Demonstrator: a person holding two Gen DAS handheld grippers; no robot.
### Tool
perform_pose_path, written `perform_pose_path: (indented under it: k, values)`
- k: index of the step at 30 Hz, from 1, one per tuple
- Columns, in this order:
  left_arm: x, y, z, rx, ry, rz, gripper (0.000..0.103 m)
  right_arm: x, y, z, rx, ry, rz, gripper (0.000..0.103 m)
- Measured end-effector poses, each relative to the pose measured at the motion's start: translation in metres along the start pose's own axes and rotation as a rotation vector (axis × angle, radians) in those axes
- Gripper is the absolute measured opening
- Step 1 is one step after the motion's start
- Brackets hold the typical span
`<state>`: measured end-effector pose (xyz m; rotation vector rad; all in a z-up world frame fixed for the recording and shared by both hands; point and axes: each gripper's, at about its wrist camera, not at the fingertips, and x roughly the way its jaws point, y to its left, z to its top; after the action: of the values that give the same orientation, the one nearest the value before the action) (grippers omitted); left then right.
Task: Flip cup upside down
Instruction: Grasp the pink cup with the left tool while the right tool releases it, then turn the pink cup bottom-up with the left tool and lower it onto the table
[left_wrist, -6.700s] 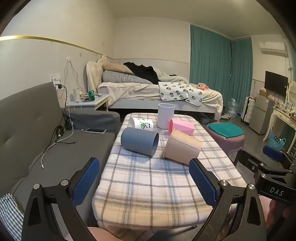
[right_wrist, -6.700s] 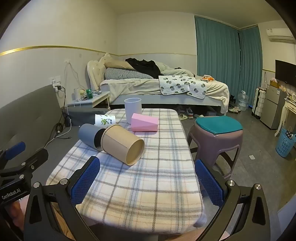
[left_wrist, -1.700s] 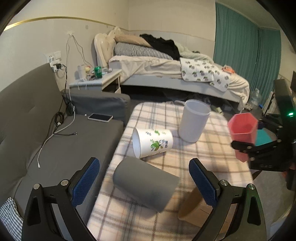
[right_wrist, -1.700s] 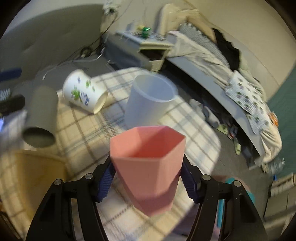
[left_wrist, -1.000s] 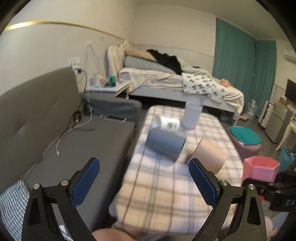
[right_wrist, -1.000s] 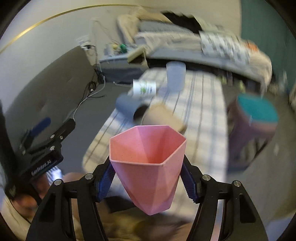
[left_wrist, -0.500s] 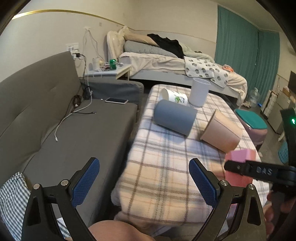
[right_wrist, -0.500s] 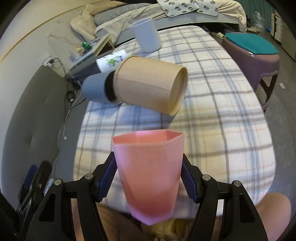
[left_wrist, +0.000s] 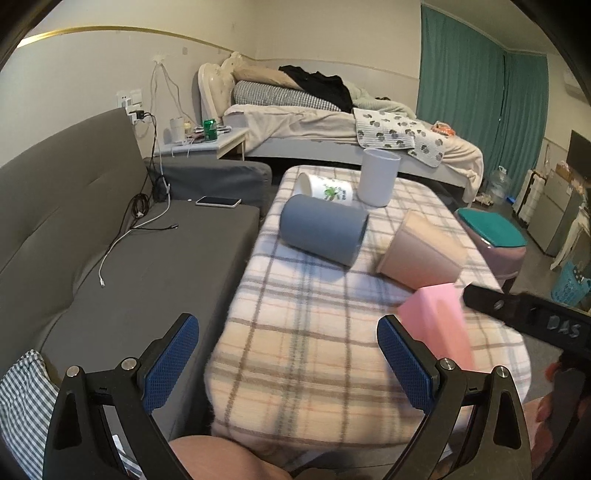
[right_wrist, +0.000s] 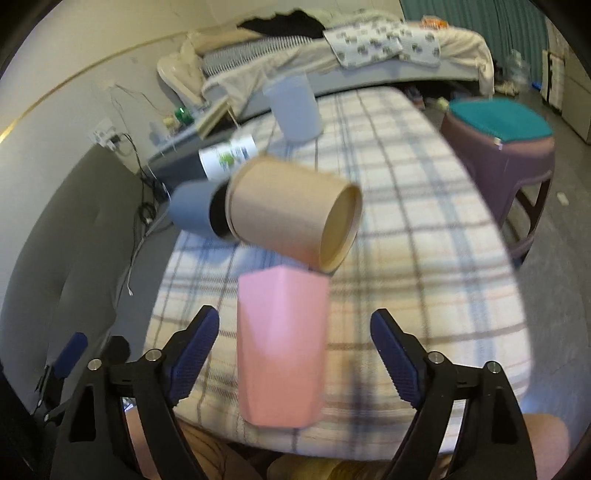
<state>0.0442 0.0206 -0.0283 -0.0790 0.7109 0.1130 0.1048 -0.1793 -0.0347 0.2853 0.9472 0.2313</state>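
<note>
Between spread right claw (right_wrist: 293, 354) fingers, pink cup (right_wrist: 280, 347), untouched.

Bedroom-living space in dim indoor light

Grey fabric sofa (left_wrist: 110, 236) along the cream wall (left_wrist: 92, 70), unmade bed (left_wrist: 332, 122) behind, teal curtains (left_wrist: 476, 92) right, purple stool with teal cushion (right_wrist: 502, 125) on grey floor.

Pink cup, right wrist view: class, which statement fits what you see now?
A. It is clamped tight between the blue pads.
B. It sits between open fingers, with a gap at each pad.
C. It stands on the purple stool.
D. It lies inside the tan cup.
B: the pink cup shows clear space to both pads of the right gripper, whose jaws stand spread.
</note>
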Motion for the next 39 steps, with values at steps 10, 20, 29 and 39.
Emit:
perform_pose_path:
  k: [10,20,29,39]
  values:
    - [-0.02,-0.058,-0.001,0.072,-0.017,-0.085,0.1,-0.083,-0.025,-0.006,-0.178,-0.285,-0.205,0.089]
    - [0.01,-0.107,-0.023,0.109,0.083,-0.14,0.1,-0.082,-0.089,-0.016,-0.044,-0.31,-0.26,0.089]
    - [0.05,-0.108,-0.044,0.051,0.207,-0.148,0.098,-0.067,-0.107,-0.014,0.004,-0.277,-0.222,0.089]
    - [0.037,-0.116,-0.044,0.109,0.203,-0.198,0.057,-0.055,-0.117,-0.011,0.049,-0.239,-0.21,0.089]
